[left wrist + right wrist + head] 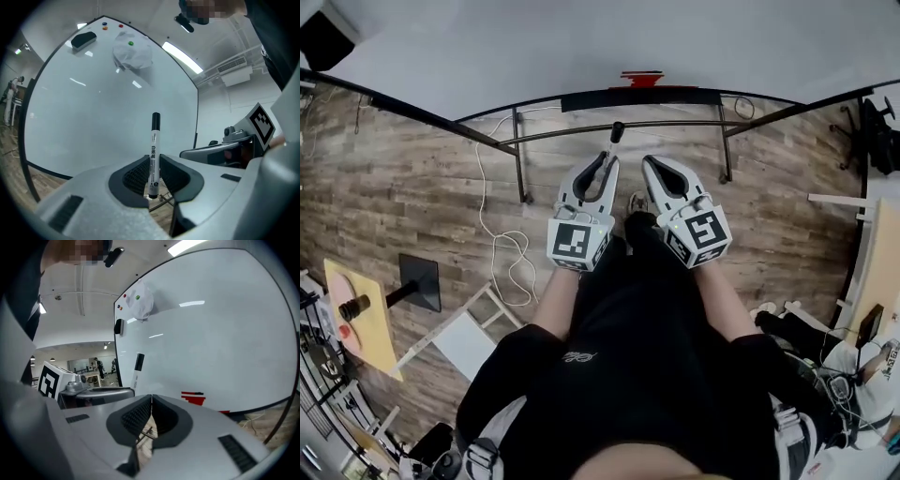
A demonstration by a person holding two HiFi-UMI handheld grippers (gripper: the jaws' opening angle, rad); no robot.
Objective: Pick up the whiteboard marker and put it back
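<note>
A white whiteboard marker [154, 150] with a black cap stands upright between the jaws of my left gripper [153, 176], which is shut on its lower barrel. In the head view the marker [616, 134] pokes out past the left gripper [602, 164] toward the whiteboard [581, 47]. My right gripper [658, 169] is beside it on the right, shut with nothing between its pads [151, 414]. The right gripper view shows the marker [138, 366] and the left gripper [98, 393] to its left.
The whiteboard [103, 103] carries a black eraser [83, 40], small coloured magnets [105, 26] and a white cloth [133, 51]. A red mark [193, 398] sits low on the board. The board's metal stand [619, 127] and a white cable [502, 244] lie on the wooden floor.
</note>
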